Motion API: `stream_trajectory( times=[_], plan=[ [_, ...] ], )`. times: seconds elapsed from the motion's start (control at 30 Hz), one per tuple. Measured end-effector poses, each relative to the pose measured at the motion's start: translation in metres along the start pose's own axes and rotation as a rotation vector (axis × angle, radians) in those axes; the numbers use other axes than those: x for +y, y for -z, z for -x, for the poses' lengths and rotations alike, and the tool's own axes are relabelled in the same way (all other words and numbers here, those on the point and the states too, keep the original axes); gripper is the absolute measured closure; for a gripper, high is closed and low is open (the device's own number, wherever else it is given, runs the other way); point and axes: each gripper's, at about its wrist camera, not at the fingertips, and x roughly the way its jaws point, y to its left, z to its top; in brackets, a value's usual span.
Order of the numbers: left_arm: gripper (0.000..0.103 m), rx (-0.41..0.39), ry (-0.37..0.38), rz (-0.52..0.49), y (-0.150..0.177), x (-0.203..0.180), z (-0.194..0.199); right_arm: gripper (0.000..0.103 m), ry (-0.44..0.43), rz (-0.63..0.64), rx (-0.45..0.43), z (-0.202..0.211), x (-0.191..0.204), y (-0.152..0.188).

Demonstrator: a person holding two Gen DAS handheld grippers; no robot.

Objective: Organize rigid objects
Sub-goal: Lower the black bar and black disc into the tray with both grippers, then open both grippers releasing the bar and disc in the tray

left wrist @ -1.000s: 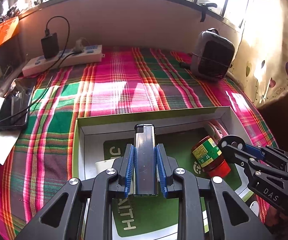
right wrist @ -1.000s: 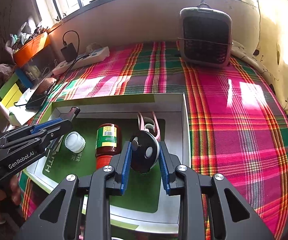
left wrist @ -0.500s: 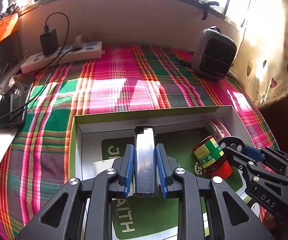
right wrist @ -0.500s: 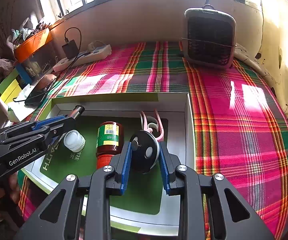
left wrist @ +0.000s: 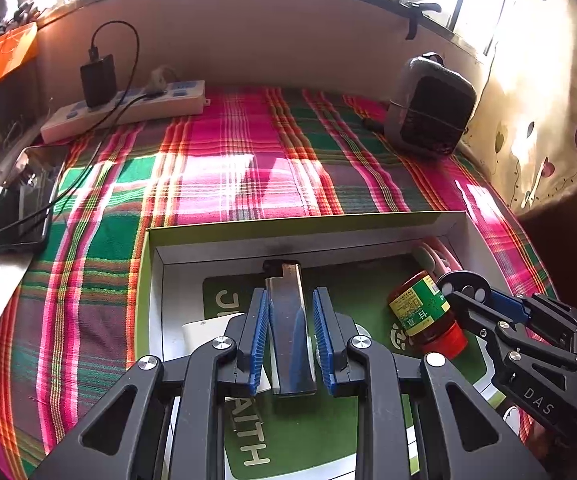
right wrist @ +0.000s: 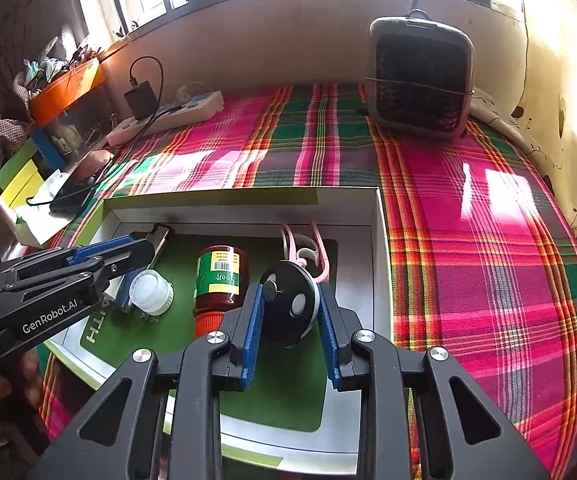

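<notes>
A shallow white box (left wrist: 300, 222) with a green printed floor lies on the plaid cloth. My left gripper (left wrist: 288, 300) is over its left part, jaws parted a little, with a silver lighter (left wrist: 288, 328) between the pads and small gaps on both sides. My right gripper (right wrist: 290, 300) is shut on a black round disc (right wrist: 288, 304) over the box's right part. In the box lie a red jar with a green label (right wrist: 218, 280), a white cap (right wrist: 150, 292) and pink clips (right wrist: 308, 244).
A grey fan heater (right wrist: 420, 76) stands at the back right. A white power strip with a black charger (left wrist: 128, 106) lies at the back left. A phone (left wrist: 20, 208) on cable lies left of the box.
My left gripper's jaws have parted from the lighter, which now sits lower in the box. The right gripper still holds the disc.
</notes>
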Motion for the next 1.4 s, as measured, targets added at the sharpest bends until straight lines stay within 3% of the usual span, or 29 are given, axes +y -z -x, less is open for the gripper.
stream_trajectory(
  times=[0.6,0.9,1.07,1.4],
  plan=[
    [0.073,0.005,-0.004,0.005,0.000,0.000,0.001,0.075,0.006,-0.007,-0.005,0.000,-0.001,-0.001],
    [0.071,0.005,-0.015,-0.011,0.002,-0.003,0.002,0.067,0.006,-0.001,-0.015,0.002,0.000,-0.001],
    [0.063,-0.003,-0.007,-0.027,0.003,-0.007,0.005,0.062,0.011,0.002,-0.020,0.004,0.001,-0.001],
    [0.062,-0.022,-0.019,-0.032,0.007,-0.011,0.016,0.060,0.032,0.011,-0.035,0.011,0.002,0.003]
  ],
)
